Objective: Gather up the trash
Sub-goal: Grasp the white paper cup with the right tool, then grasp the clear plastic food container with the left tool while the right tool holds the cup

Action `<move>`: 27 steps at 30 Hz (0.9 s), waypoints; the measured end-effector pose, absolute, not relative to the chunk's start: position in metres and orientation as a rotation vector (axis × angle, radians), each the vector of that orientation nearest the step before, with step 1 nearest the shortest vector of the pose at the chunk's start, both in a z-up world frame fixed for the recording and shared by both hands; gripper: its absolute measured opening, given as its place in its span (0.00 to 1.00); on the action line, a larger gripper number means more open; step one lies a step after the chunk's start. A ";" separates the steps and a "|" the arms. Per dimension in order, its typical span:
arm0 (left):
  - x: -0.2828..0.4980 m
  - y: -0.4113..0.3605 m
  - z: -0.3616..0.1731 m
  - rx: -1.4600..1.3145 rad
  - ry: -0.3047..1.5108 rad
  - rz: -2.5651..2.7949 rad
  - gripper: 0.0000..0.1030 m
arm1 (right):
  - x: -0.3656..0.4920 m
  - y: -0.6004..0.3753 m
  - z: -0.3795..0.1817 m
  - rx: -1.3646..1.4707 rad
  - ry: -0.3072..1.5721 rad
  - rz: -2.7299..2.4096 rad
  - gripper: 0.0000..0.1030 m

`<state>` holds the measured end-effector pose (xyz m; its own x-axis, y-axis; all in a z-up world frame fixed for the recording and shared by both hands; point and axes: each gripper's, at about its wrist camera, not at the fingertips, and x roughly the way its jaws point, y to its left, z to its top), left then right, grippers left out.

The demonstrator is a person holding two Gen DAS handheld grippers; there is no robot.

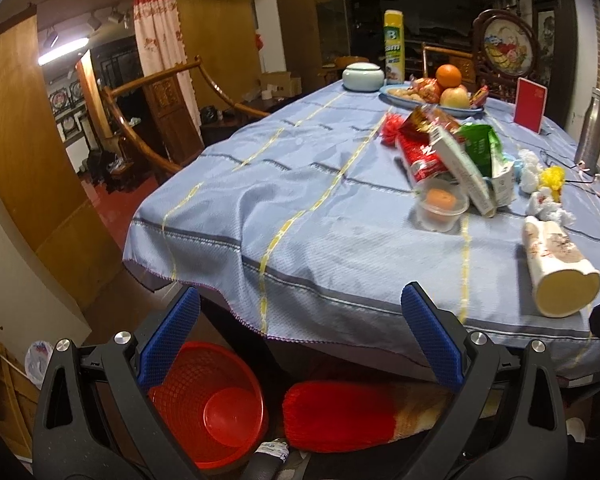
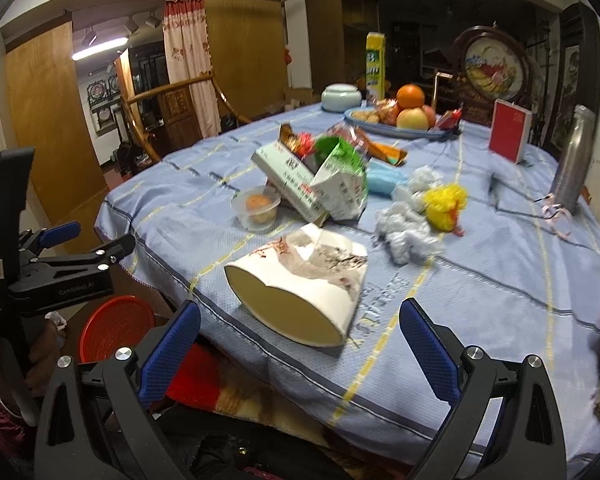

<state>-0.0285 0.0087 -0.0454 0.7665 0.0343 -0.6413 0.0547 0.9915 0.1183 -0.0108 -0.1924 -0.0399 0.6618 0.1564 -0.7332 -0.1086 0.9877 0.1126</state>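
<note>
A pile of trash lies mid-table: a white-green carton (image 2: 342,188), a long flat box (image 2: 292,182), a red wrapper (image 1: 420,152), a clear plastic cup (image 2: 257,207), crumpled white paper (image 2: 406,232) and a yellow wad (image 2: 444,202). A cream tissue box (image 2: 300,292) lies on its side near the table's front edge. A red mesh waste basket (image 1: 208,404) stands on the floor below the table edge. My left gripper (image 1: 300,336) is open and empty, above the basket. My right gripper (image 2: 300,344) is open and empty, just short of the tissue box.
The table wears a blue striped cloth (image 1: 300,184). At the back stand a fruit plate (image 2: 400,126), a pale lidded jar (image 2: 341,98), a yellow carton (image 2: 375,64), a red box (image 2: 509,130) and a steel bottle (image 2: 572,164). A wooden chair (image 1: 152,120) stands left. A red cushion (image 1: 340,416) lies under the table.
</note>
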 end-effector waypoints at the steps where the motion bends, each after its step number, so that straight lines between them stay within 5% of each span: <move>1: -0.026 0.010 -0.048 0.132 0.706 -0.009 0.94 | -0.006 -0.192 -0.044 0.067 0.848 0.150 0.95; 27: 0.073 -0.086 -0.066 0.186 0.804 -0.302 0.94 | 0.034 -0.261 -0.068 0.273 0.770 0.108 0.89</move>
<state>0.0730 -0.0860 -0.0660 0.6546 -0.1944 -0.7306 0.3342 0.9412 0.0490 0.0335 -0.2615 -0.0684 0.7147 0.1958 -0.6715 0.0031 0.9592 0.2829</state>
